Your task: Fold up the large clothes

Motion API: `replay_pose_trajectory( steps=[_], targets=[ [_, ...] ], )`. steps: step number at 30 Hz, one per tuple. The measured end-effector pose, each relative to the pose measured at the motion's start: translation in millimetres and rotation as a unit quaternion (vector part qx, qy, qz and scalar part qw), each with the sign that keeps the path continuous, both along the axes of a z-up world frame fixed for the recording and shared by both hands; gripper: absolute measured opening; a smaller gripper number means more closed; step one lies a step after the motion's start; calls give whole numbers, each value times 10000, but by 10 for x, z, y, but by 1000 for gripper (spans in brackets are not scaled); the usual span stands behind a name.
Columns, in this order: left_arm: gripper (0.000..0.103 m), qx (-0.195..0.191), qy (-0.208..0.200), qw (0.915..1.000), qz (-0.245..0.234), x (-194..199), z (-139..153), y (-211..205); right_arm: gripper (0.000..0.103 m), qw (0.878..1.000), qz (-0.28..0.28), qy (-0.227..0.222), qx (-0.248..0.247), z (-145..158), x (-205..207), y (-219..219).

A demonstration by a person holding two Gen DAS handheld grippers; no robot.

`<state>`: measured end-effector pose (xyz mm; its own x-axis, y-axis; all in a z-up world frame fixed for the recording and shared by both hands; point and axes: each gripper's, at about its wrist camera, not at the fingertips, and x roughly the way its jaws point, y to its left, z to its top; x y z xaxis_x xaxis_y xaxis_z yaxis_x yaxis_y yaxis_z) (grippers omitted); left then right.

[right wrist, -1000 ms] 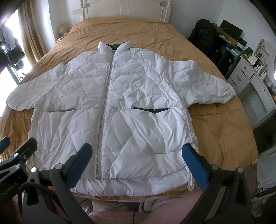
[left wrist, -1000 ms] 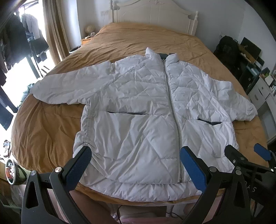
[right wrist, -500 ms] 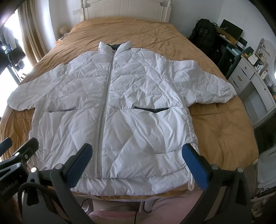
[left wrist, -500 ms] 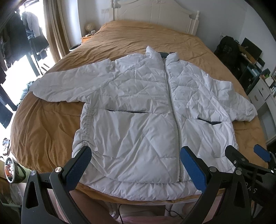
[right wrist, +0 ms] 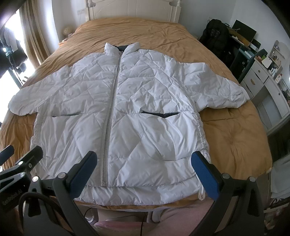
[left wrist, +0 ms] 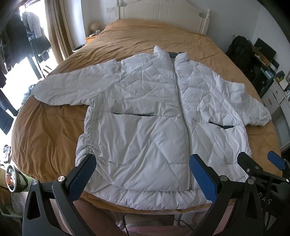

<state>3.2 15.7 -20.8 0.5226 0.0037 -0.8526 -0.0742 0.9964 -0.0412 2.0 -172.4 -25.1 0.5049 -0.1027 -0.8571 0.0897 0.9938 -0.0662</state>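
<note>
The left gripper (left wrist: 141, 174) is spread wide, its two blue-padded fingers (left wrist: 82, 175) holding nothing, poised over the near hem of a white quilted puffer jacket (left wrist: 145, 118). One finger sits at the jacket's gathered side seam on that side, the other just beside the lower end of the silver zipper (left wrist: 183, 118), so the span between them frames the left half of the hem without visibly touching the fabric

The right gripper (right wrist: 144, 173) is likewise wide open and empty. Its inner finger sits just beside the zipper (right wrist: 110, 116) bottom and its outer finger at the jacket's (right wrist: 145, 109) other side seam, framing the right half of the hem. Each gripper shows at the edge of the other's view, side by side near the foot of the bed

The jacket lies flat and face up on a mustard-brown bedspread (right wrist: 235, 141), zipped closed, collar pointing toward the white headboard (right wrist: 130, 9) and hem at the foot edge of the bed. Both sleeves are spread outward to either side, and two slit pockets gape slightly, showing dark lining

Beyond the bed on the right-gripper side stand a black backpack (right wrist: 215, 34) and a white drawer unit (right wrist: 264, 87); on the other side, curtains (left wrist: 59, 29) and dark clothes hang by a bright window (left wrist: 23, 59)
</note>
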Motion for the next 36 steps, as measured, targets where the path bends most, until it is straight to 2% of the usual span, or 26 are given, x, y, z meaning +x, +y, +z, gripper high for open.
replay_pose_trajectory(
  steps=[21,26,36],
  targets=[
    [102,-65,92,9999,74,44,-65,90,103,10000,18,70,4,-30,14,74],
    [102,-214,143,9996,118,92,-92,142,103,10000,26,81,5,-42,56,78],
    [102,-156,175,9997,49,132,-125,174,103,9999,68,123,-33,-75,119,157]
  ],
)
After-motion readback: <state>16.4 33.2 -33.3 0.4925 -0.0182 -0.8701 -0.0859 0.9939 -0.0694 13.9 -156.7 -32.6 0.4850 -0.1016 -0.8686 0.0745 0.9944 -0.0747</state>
